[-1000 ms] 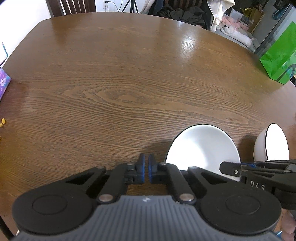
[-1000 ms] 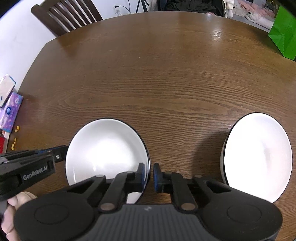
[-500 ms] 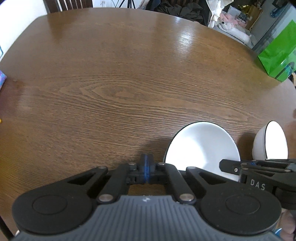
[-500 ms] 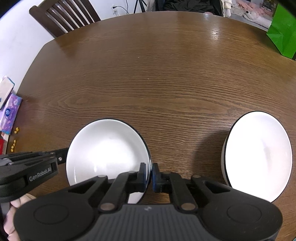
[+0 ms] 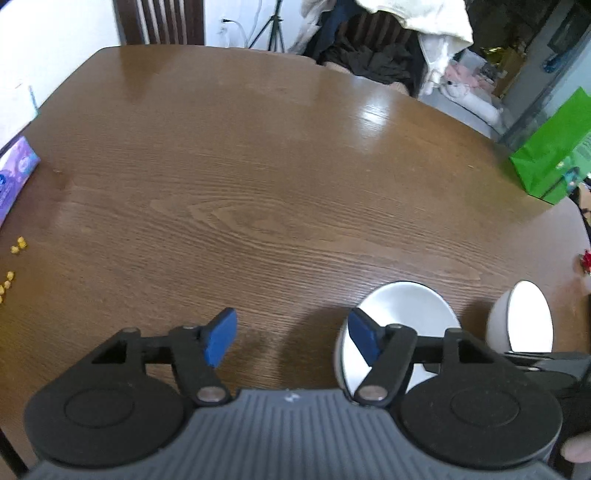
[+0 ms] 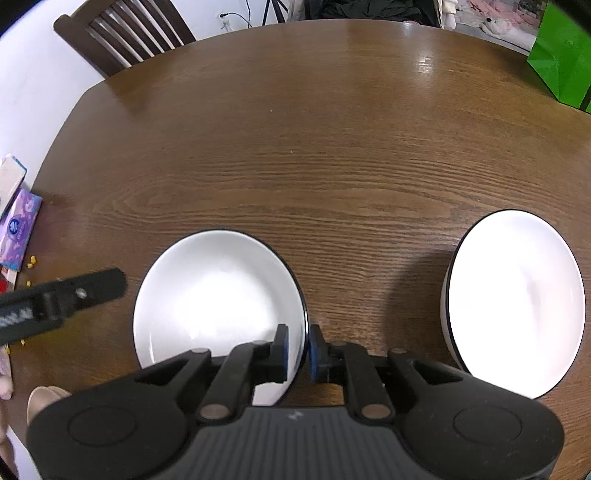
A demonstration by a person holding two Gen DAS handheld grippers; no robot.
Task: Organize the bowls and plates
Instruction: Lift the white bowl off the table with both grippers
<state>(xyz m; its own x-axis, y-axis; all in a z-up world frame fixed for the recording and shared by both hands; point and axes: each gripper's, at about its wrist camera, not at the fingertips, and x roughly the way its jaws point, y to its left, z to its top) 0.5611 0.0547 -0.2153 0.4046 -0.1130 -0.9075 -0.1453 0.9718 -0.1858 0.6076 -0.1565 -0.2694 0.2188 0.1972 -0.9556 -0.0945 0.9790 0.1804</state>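
A white bowl with a thin black rim sits on the wooden table near the front edge. My right gripper is shut on its right rim, one pad inside and one outside. A second white bowl stands to the right. In the left wrist view my left gripper is open and empty above the table, just left of the first bowl. The second bowl shows further right.
A purple tissue pack and small yellow bits lie at the table's left edge. A green bag stands at the far right. A wooden chair is behind the table.
My left gripper has opened wide and pulled back and up. My right gripper has closed tighter on the left bowl's rim.
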